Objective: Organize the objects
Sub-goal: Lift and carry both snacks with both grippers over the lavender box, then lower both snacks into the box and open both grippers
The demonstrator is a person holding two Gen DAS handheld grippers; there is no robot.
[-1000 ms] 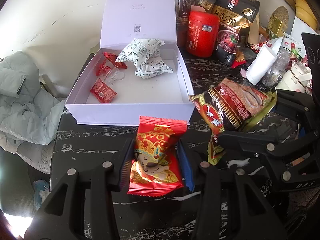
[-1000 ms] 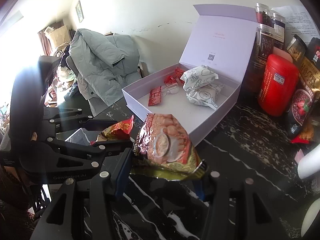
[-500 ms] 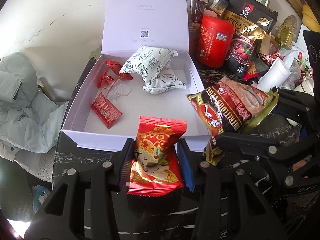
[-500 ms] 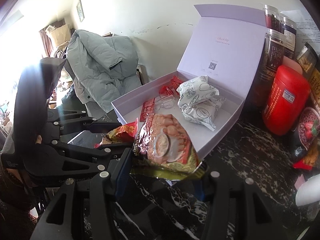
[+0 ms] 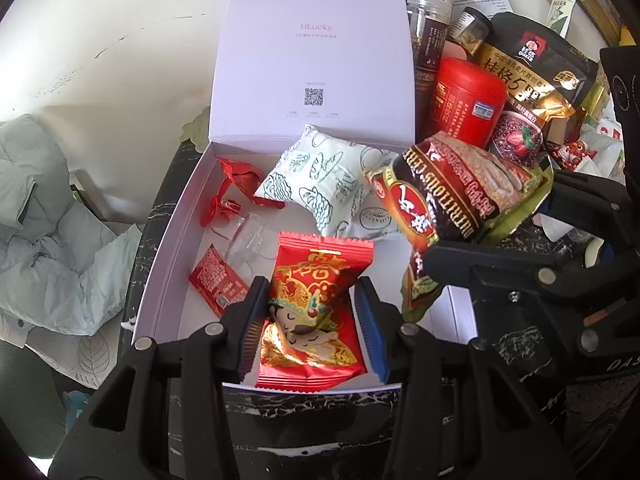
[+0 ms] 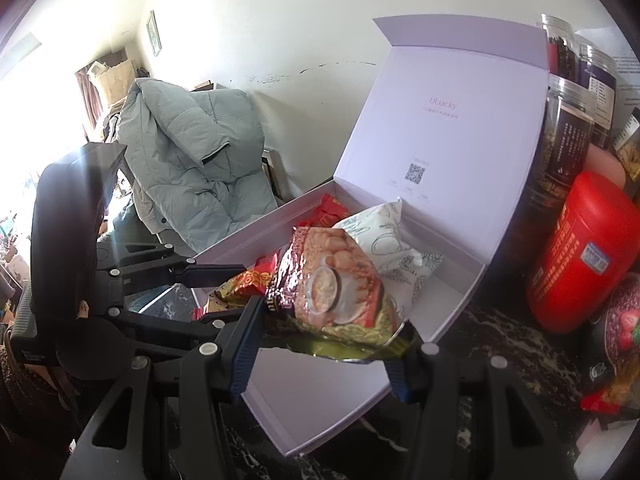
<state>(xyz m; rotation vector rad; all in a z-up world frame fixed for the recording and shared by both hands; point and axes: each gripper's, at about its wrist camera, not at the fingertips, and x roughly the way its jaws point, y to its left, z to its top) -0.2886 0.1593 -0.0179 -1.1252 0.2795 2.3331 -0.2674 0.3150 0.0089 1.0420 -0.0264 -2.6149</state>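
**Two grippers holding snack packets over an open gift box**

Left wrist view: the left gripper (image 5: 312,316) is clamped on a red snack packet (image 5: 310,312) printed with a gold-crowned cartoon figure; both pads press its sides. The packet hangs above the near end of the open white box (image 5: 168,248), whose lid (image 5: 316,60) stands upright at the far side. Inside the box lie a white patterned pouch (image 5: 320,176), a second pale pouch (image 5: 374,218) partly beneath it, a small red sachet (image 5: 214,280), a crumpled red wrapper (image 5: 240,176) and a clear plastic piece (image 5: 250,240). To the right, the right gripper (image 5: 500,232) holds a brown cereal bag (image 5: 452,188) over the box's right wall.

Right wrist view: the right gripper (image 6: 332,344) is closed on the cereal bag (image 6: 332,284) at its lower edge, the bag above the near part of the box (image 6: 320,400). The left gripper (image 6: 228,292) enters from the left, carrying the red snack packet (image 6: 248,284), just beside the bag.

Surroundings: a red canister (image 5: 468,100), dark jars (image 5: 428,32) and a black oat bag (image 5: 532,68) stand right of the box on the black marbled table (image 5: 304,420). A pale green jacket (image 6: 192,152) is draped left of the table.
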